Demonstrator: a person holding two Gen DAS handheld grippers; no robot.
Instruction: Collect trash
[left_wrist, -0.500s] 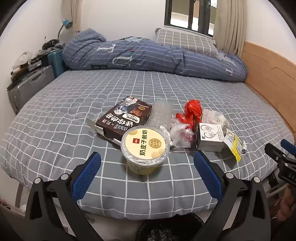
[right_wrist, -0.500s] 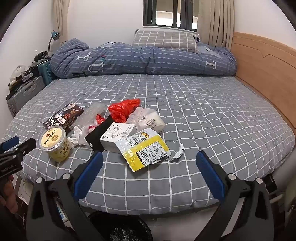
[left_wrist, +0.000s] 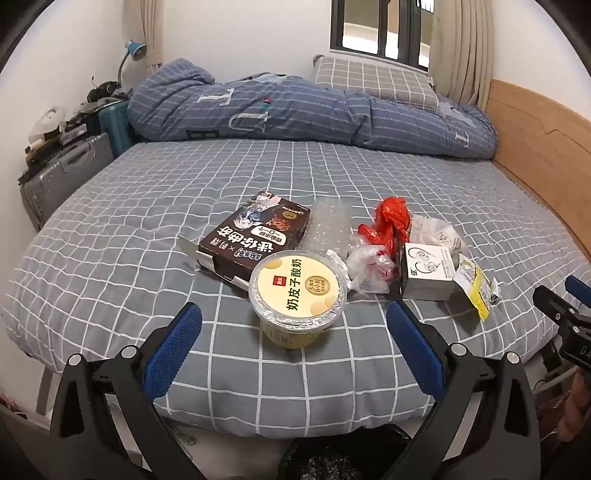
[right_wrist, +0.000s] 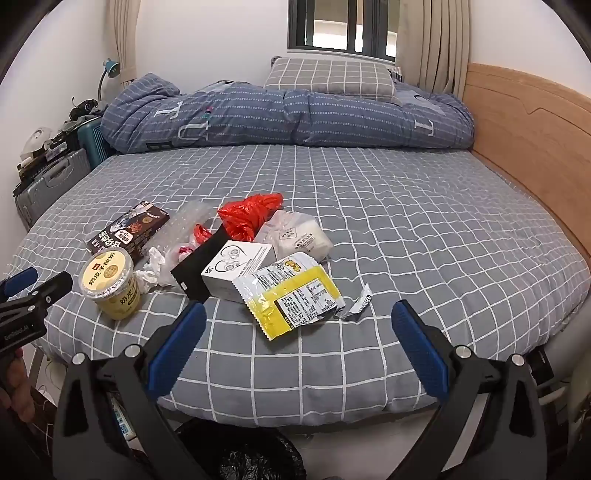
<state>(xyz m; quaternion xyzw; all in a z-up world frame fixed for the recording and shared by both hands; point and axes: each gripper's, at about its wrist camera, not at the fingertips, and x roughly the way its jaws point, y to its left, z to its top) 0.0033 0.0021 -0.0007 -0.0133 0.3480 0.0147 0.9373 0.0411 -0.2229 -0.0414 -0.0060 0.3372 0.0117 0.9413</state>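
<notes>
Trash lies on the grey checked bed near its front edge. In the left wrist view a yellow yogurt cup (left_wrist: 298, 295) stands just ahead of my open, empty left gripper (left_wrist: 293, 332), beside a dark brown box (left_wrist: 255, 236), a clear plastic tray (left_wrist: 328, 227), a red bag (left_wrist: 388, 221) and a white earphone box (left_wrist: 428, 269). In the right wrist view my open, empty right gripper (right_wrist: 299, 332) is just short of a yellow and white wrapper (right_wrist: 295, 295). The cup (right_wrist: 110, 284), earphone box (right_wrist: 240, 269) and a white pouch (right_wrist: 299, 236) lie beyond.
A bin with a black bag (right_wrist: 251, 458) stands on the floor below the bed edge, also in the left wrist view (left_wrist: 332, 461). A rolled blue duvet (left_wrist: 295, 110) and pillow lie at the far side. Suitcases (left_wrist: 62, 173) stand left; a wooden headboard (right_wrist: 535, 129) runs along the right.
Both grippers have crept slightly closer to the bed and the trash; both stay open. Nothing on the bed has moved.
</notes>
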